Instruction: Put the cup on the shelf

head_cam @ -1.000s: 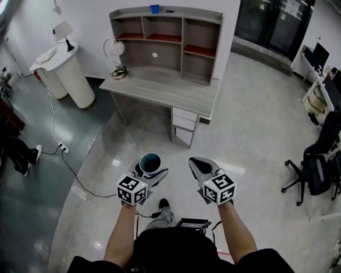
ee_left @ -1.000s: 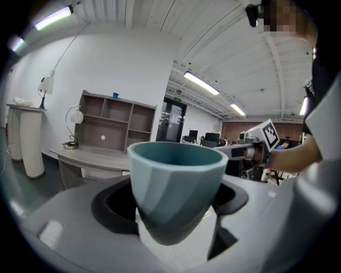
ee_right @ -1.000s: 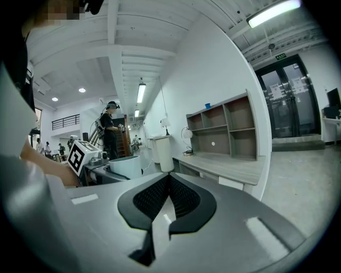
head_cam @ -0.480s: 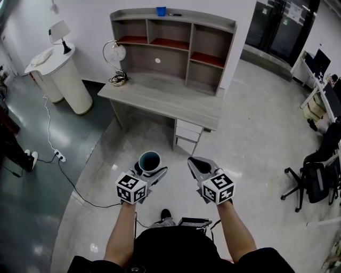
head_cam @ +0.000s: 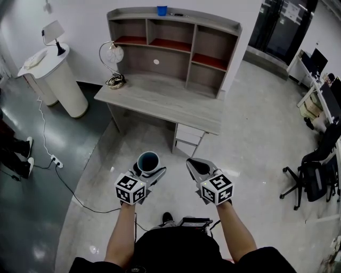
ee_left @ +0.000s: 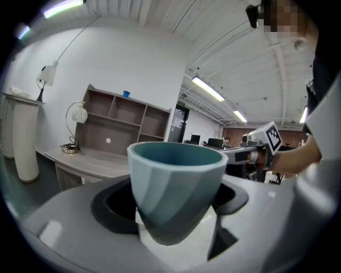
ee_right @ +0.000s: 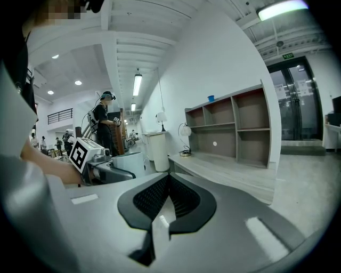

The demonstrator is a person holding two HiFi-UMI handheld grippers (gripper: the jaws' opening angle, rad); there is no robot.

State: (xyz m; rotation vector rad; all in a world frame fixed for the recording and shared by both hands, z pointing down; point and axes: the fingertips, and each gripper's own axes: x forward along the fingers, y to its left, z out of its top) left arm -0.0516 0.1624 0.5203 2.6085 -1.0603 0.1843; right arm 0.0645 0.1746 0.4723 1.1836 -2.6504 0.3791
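Here, we carry the cup (ee_left: 173,181) in our left gripper (head_cam: 149,169), its black pads (ee_left: 114,205) pressed on the faceted, matte blue-grey wall; the cup's foot is sunk between the jaws, out of our sight. Our right gripper (head_cam: 194,166) is empty, its ribbed black pads (ee_right: 152,197) closed tip to tip. Both hang over the glossy pale floor (head_cam: 256,122), well apart from the grey wood-grain desk (head_cam: 160,101) and its shelf (head_cam: 176,32), whose compartments have red floors. A small blue thing (head_cam: 162,10) on the shelf top is too small to name. An office chair (head_cam: 314,170) is cut off at the right edge.
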